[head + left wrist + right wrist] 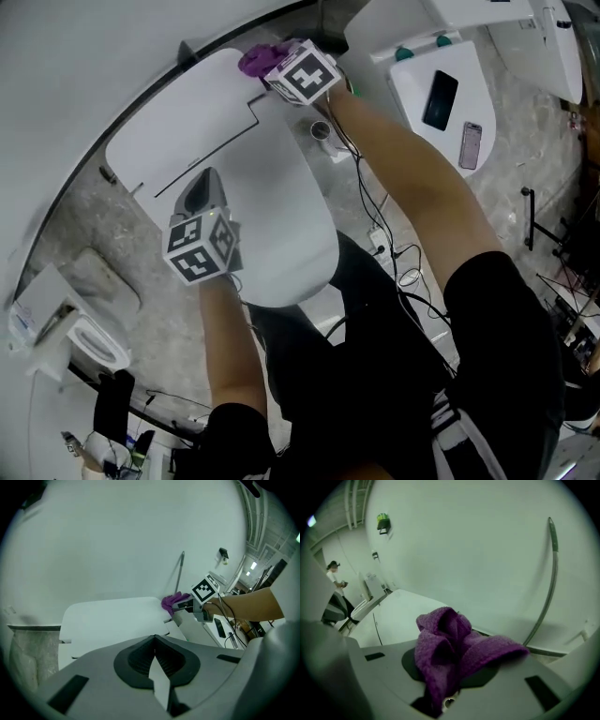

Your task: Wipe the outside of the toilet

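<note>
My right gripper [270, 66] pinches the cloth [251, 60] at the tank [178, 131] corner. My left gripper [200, 190] is closed and empty. I'd press the cloth flat and sweep along the edge.

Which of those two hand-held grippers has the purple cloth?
The right hand-held gripper, at the tank: its jaws clamp the cloth. The left hand-held gripper, over the lid, is shut and empty.

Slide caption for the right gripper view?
Right gripper holds a purple cloth at a corner of the toilet tank.
</note>
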A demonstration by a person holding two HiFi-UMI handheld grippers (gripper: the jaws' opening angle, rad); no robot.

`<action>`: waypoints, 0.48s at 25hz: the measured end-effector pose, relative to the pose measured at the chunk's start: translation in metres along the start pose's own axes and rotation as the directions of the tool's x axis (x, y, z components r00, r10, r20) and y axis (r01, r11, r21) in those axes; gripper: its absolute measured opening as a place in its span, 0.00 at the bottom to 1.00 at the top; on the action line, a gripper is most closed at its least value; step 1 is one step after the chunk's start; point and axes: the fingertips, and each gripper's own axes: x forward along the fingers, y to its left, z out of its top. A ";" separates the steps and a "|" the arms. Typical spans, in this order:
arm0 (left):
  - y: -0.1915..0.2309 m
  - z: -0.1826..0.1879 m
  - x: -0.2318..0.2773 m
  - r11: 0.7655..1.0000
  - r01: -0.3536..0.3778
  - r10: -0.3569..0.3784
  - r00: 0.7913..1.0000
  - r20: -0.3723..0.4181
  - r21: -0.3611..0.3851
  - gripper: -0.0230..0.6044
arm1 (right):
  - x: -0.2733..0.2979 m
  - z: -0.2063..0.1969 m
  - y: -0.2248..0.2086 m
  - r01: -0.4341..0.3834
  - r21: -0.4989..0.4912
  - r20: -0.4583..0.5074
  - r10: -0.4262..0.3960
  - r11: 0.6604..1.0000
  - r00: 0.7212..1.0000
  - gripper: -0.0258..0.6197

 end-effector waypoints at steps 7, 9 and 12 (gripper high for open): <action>-0.035 0.006 0.021 0.999 -0.023 0.025 0.999 -0.027 0.049 0.05 | 0.021 -0.009 -0.013 -0.155 -0.329 0.007 0.167 0.932 0.986 0.18; -0.036 0.007 0.022 0.998 -0.032 0.034 0.999 -0.033 0.056 0.05 | 0.031 -0.016 -0.016 -0.167 -0.418 -0.014 0.177 0.893 0.984 0.18; -0.031 0.000 0.029 0.998 -0.048 0.050 0.998 -0.048 0.037 0.05 | 0.053 -0.039 -0.011 -0.192 -0.512 -0.072 0.181 0.837 0.981 0.18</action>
